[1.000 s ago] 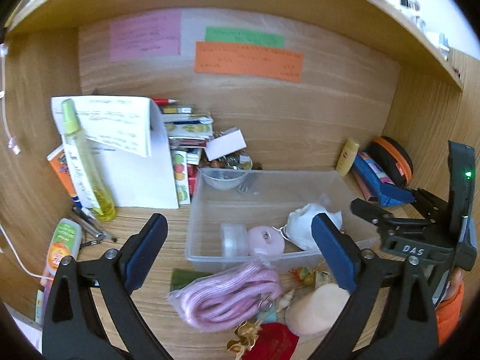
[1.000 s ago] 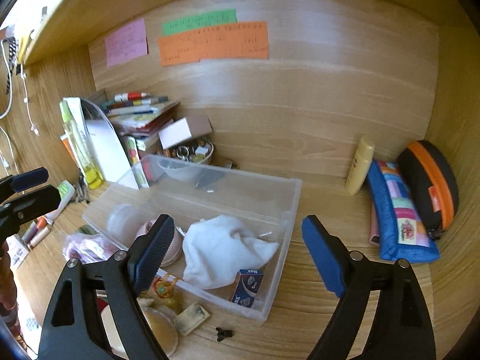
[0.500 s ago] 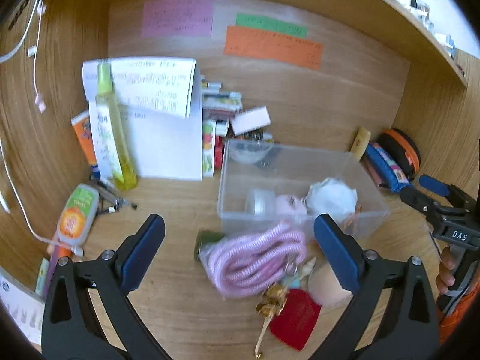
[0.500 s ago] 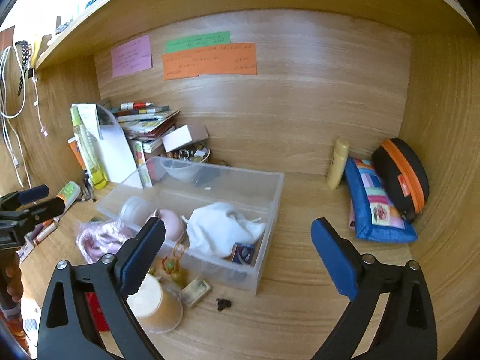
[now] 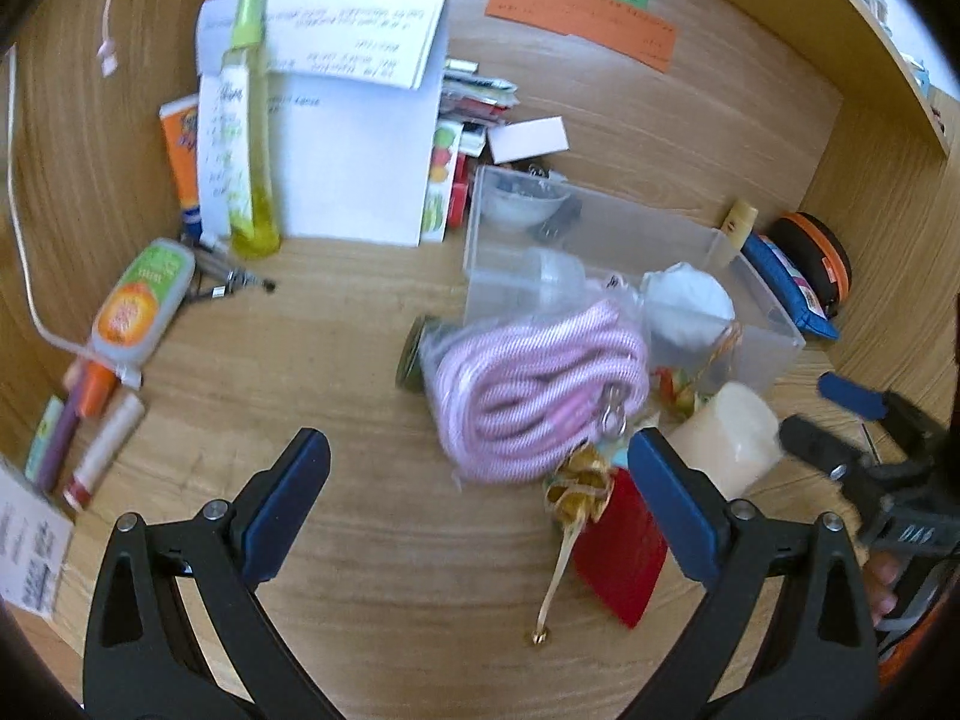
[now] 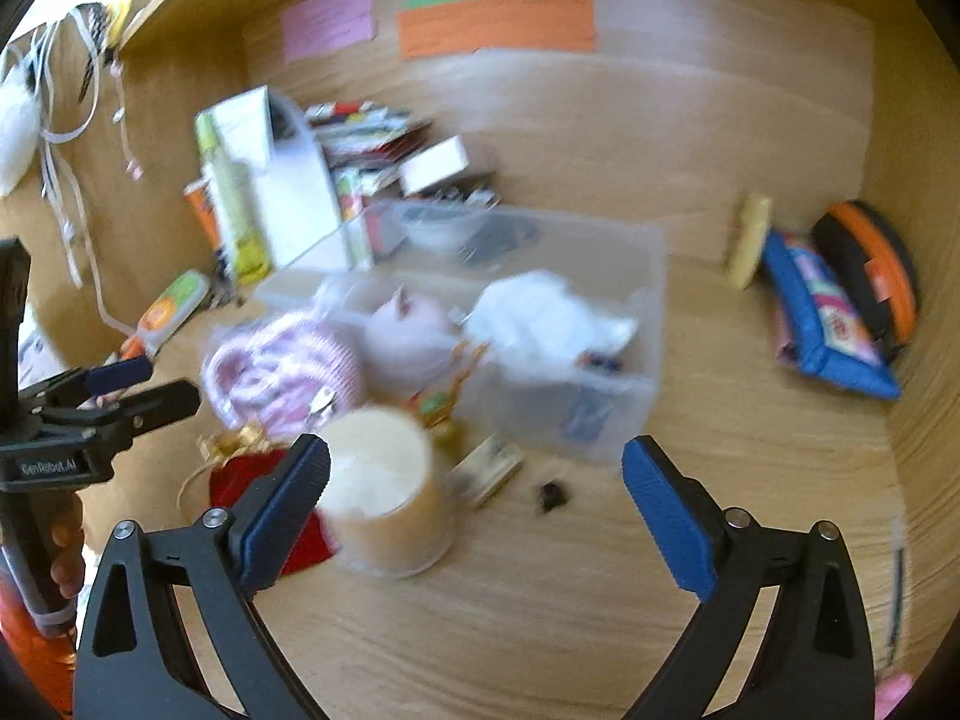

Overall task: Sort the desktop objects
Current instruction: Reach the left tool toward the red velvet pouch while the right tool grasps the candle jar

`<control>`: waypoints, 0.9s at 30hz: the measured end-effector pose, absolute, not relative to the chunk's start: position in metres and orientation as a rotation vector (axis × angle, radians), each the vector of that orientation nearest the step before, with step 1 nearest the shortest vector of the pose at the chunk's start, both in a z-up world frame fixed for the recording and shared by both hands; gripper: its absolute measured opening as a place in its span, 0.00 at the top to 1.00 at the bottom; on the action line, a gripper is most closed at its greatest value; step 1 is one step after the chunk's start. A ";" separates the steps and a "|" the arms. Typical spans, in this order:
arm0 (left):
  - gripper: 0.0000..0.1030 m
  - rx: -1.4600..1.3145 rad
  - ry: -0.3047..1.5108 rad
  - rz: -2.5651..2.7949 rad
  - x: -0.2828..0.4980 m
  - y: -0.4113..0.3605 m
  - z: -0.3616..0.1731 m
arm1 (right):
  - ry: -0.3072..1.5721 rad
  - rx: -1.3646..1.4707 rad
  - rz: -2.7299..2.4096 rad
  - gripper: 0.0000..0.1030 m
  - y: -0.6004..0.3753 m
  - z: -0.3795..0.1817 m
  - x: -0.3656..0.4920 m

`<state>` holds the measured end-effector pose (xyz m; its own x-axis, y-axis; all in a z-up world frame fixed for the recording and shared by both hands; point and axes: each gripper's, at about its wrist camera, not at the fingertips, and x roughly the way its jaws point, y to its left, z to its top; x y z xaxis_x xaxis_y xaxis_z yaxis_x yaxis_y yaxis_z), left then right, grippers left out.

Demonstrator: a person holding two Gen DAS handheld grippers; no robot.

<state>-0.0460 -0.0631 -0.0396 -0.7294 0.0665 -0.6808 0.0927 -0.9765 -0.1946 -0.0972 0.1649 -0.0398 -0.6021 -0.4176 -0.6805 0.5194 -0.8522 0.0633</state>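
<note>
Black gripper (image 5: 477, 501), blue pads (image 5: 288, 507)

Each fisheye view looks forward and steeply down along its own gripper's two blue-padded fingers into a wooden desk alcove. The left wrist view sits close over the desk, left of the clear plastic bin (image 5: 630, 276), with the bagged pink rope (image 5: 540, 384) near its centre and the right gripper (image 5: 864, 438) at its right edge. The blurred right wrist view faces the same bin (image 6: 636, 354) from the front right, with the left gripper (image 6: 129, 390) at its left edge. Both share the bin, rope, cream cup (image 6: 384, 492) and wall notes (image 6: 498, 24).
</note>
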 end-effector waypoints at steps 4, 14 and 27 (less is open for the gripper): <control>0.02 1.169 0.356 -2.865 -0.035 -0.068 -0.048 | 0.234 1.020 -2.367 0.05 0.144 -0.058 -0.097; 0.02 1.267 0.391 -2.878 -0.028 -0.055 -0.066 | 0.329 1.026 -2.323 0.46 0.122 -0.074 -0.096; 0.02 1.432 0.269 -2.929 -0.055 0.000 -0.086 | 0.168 1.058 -2.351 0.47 0.172 -0.066 -0.097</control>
<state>-0.0548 0.0000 -0.0857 -0.6098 0.1877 -0.7700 -0.0443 -0.9781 -0.2034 -0.0965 0.1725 -0.0661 -0.5382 -0.4326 -0.7234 0.5309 -0.8405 0.1077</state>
